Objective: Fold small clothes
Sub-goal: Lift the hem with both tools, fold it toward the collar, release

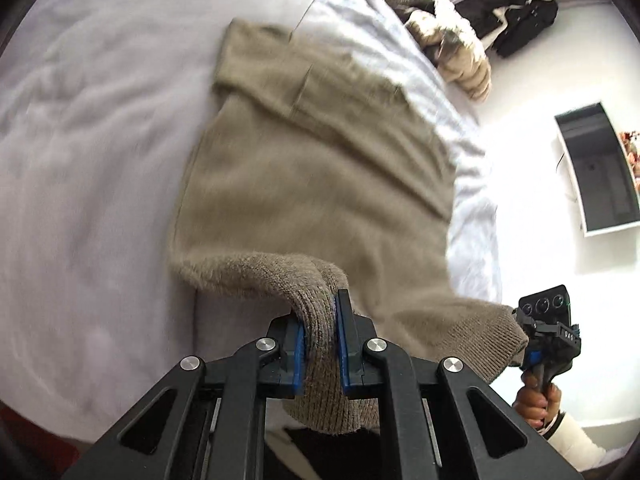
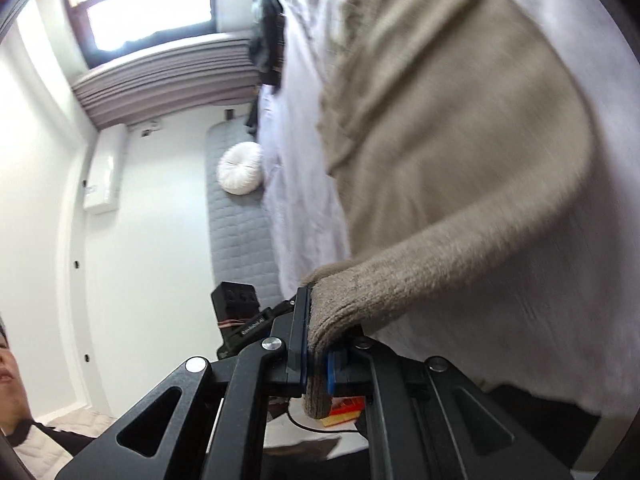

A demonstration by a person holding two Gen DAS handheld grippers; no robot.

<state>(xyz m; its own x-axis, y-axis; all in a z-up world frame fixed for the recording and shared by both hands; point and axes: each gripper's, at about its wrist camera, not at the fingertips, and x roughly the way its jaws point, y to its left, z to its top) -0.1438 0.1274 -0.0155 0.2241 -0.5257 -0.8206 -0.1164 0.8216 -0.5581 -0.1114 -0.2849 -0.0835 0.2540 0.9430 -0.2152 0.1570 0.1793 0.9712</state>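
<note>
A fuzzy taupe knit sweater (image 1: 312, 168) lies spread on a bed with a white sheet (image 1: 92, 160). My left gripper (image 1: 320, 344) is shut on the ribbed hem at the near corner, lifted a little off the bed. My right gripper (image 1: 536, 344) shows at the lower right of the left wrist view, holding the other hem corner. In the right wrist view my right gripper (image 2: 318, 356) is shut on the ribbed hem of the sweater (image 2: 448, 152), which stretches away over the sheet (image 2: 560, 320). The far part of the sweater is folded over itself.
A pile of clothes (image 1: 448, 36) lies at the bed's far edge, with a dark bag (image 1: 516, 20) beyond. A white-framed screen (image 1: 600, 168) is at the right. A grey mat (image 2: 236, 220) with a round white cushion (image 2: 240, 168) lies on the floor beside the bed.
</note>
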